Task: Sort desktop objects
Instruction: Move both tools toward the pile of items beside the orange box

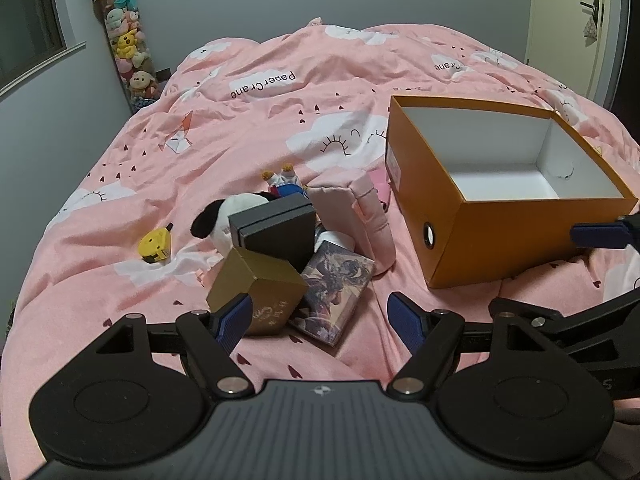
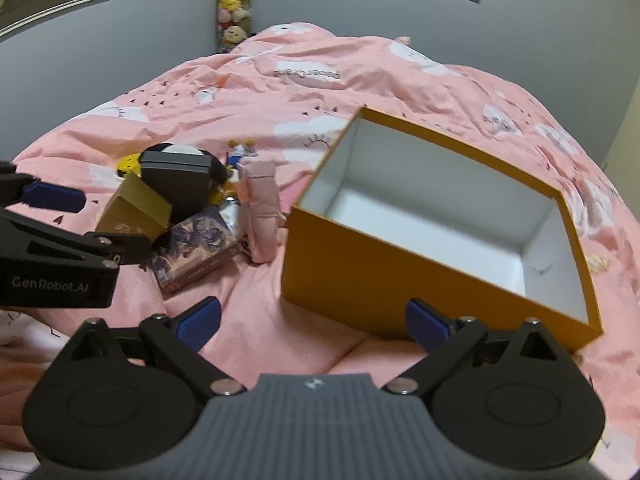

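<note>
An open orange box (image 1: 480, 236) (image 2: 360, 272) with a white, bare inside stands on the pink bedspread. Left of it lies a heap: a gold box (image 1: 256, 284) (image 2: 132, 208), a dark grey box (image 1: 276, 228) (image 2: 176, 176), an illustrated card box (image 1: 336, 288) (image 2: 196, 248), a pink rolled pouch (image 1: 372, 216) (image 2: 262, 208), a black-and-white plush (image 1: 224, 216) and a small figure (image 1: 282, 182). A yellow tape measure (image 1: 156, 246) lies apart, further left. My left gripper (image 1: 324, 322) hangs open just before the heap, holding nothing. My right gripper (image 2: 316, 322) is open in front of the orange box.
The pink bedspread (image 1: 240, 120) fills both views, rumpled toward the far side. A tall clear tube of plush toys (image 1: 128, 48) stands in the far left corner by a window. A door (image 1: 580, 32) is at the far right.
</note>
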A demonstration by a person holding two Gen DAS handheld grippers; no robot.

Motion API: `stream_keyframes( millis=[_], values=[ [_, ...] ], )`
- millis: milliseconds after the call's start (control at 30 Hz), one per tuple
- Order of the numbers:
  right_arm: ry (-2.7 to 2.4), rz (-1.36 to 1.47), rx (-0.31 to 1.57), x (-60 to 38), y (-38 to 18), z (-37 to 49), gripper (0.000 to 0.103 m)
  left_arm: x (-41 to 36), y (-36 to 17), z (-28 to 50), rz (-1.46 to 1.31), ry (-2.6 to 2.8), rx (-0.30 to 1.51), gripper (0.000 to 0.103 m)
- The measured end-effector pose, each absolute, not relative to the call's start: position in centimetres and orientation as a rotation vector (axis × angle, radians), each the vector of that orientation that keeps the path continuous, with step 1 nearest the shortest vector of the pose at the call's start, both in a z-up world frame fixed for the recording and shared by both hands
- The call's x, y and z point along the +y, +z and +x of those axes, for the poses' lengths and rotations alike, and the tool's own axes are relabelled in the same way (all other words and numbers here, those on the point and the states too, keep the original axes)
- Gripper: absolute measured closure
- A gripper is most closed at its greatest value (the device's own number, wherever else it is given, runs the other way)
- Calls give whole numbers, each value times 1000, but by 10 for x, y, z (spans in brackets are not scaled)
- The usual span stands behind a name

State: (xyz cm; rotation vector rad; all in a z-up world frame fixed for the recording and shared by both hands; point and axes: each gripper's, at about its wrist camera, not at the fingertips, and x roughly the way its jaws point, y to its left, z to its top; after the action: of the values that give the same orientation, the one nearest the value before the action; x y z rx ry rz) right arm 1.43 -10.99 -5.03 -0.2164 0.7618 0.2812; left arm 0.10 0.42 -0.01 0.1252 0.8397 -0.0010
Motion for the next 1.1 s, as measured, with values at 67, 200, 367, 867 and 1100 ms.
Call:
stream_keyframes(
  millis=[67, 200, 367, 867, 1100],
  values=[
    [311, -227, 765, -106, -49, 19, 17, 9, 2, 4, 135, -10, 841, 16],
    [380, -230, 769, -97, -48, 30, 28, 20, 5, 10, 163, -35, 851, 20],
    [474, -182, 807, -81, -51, 48, 39, 34, 7, 16, 229, -45, 847, 20],
    [567, -79, 993, -33, -99, 108, 43, 55, -25, 50, 445, -203, 929, 20],
    [571, 30, 1090, -30, -121, 129, 40, 66, -35, 64, 427, -218, 970, 21]
  ],
)
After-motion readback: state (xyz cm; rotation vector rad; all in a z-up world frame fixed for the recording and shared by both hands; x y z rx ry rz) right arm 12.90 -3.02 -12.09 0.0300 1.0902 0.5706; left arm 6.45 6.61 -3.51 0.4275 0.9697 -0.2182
